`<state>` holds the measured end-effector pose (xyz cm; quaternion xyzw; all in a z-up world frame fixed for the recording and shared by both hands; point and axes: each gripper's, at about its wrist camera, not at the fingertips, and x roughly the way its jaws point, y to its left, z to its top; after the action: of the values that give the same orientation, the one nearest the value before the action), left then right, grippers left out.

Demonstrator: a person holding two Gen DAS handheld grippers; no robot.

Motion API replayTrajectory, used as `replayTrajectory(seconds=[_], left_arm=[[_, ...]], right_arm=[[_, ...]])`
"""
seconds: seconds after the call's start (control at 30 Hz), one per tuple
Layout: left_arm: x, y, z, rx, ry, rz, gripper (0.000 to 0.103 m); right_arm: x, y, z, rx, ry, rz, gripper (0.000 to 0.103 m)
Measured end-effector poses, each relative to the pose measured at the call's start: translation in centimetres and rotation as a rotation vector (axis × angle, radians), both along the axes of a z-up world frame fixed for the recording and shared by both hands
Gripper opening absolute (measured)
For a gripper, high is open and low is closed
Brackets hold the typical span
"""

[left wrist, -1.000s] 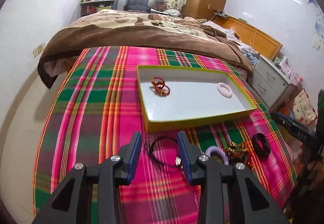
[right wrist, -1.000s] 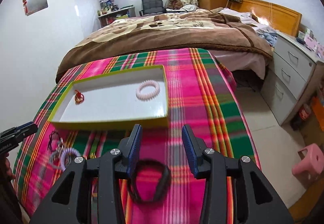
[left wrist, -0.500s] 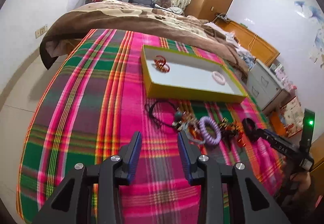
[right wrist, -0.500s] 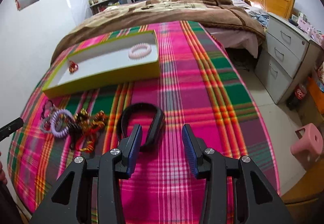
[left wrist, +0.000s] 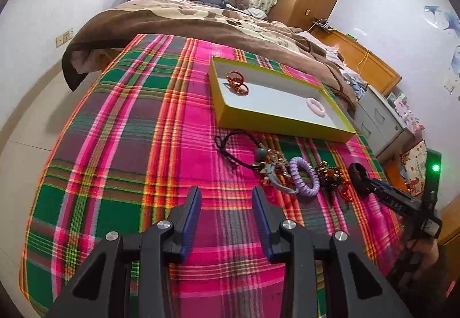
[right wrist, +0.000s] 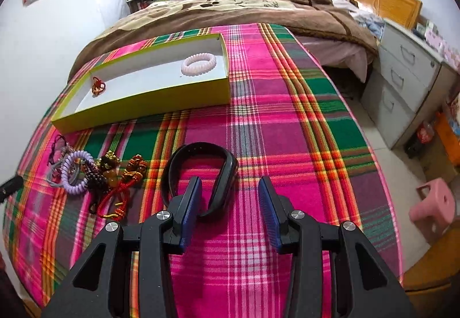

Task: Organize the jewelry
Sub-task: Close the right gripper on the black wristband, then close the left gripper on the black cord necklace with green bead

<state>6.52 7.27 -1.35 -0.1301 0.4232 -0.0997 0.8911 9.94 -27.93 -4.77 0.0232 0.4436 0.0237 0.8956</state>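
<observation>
The left gripper (left wrist: 225, 204) hangs over bare plaid cloth (left wrist: 120, 128), its jaws spread with nothing between them. The jewelry lies ahead of it: at 1 o'clock a black cord loop (left wrist: 230, 142), and farther toward 2 o'clock a purple coil bracelet (left wrist: 304, 176) beside a tangle of gold and red charms (left wrist: 330, 177).

The yellow-green tray (left wrist: 276, 121) sits beyond at 1 o'clock and holds 2 items — red rings (left wrist: 238, 84) near its far left corner and a pale pink coil bracelet (left wrist: 315, 106) toward its right end.

The right gripper (right wrist: 228, 194) also has its jaws parted, holding nothing. A black band (right wrist: 224, 171) lies on the cloth right in front of it, with one side of the band passing between the fingers, close to the left finger (right wrist: 191, 203); whether they touch is unclear. In this view the charm tangle (right wrist: 115, 171) lies at 10 o'clock and the tray (right wrist: 149, 108) at 11 o'clock — well apart from the band.
</observation>
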Motion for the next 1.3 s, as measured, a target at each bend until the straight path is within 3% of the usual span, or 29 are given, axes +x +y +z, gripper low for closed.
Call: replayTrajectory(seconds=[0.13, 0.2, 0.3, 0.5, 0.67, 0.8, 0.9, 1.13, 1.3], left_arm=[[0.5, -0.7, -0.2, -0.004, 0.008, -0.013, 0.036], [0.8, -1.1, -0.3, 0.004, 0.011, -0.016, 0.036], [1.3, -1.8, -0.4, 0.019, 0.011, -0.029, 0.036], [3.0, -3.0, -1.0, 0.057, 0.031, -0.035, 0.036], [4.9, -5.0, -1.3, 0.191, 0.014, -0.030, 0.036], [6.2, -5.5, -2.1, 0.157, 0.042, -0.077, 0.036], [6.4, -5.6, -2.3, 0.243, 0.042, -0.048, 0.036], [6.2, -3.1, -2.3, 0.288, 0.057, -0.007, 0.036], [5.8, -1.1, -2.3, 0.253, 0.057, 0.008, 0.036]], right_arm=[[-0.1, 0.1, -0.1, -0.013, 0.000, 0.004, 0.038], [-0.2, -0.2, -0.1, 0.008, -0.003, 0.008, 0.023], [-0.3, -0.3, -0.2, 0.019, -0.006, 0.018, 0.013], [-0.9, -1.2, 0.0, 0.021, -0.021, -0.012, 0.013], [-1.1, -1.5, 0.0, 0.037, -0.014, -0.015, 0.013], [-1.3, -1.3, 0.3, 0.043, -0.018, -0.010, 0.013], [-1.2, -1.1, 0.4, 0.045, -0.022, -0.006, 0.013], [-1.1, -0.8, 0.1, 0.052, -0.012, -0.002, 0.013], [-1.1, -0.6, 0.2, 0.051, -0.015, -0.001, 0.013]])
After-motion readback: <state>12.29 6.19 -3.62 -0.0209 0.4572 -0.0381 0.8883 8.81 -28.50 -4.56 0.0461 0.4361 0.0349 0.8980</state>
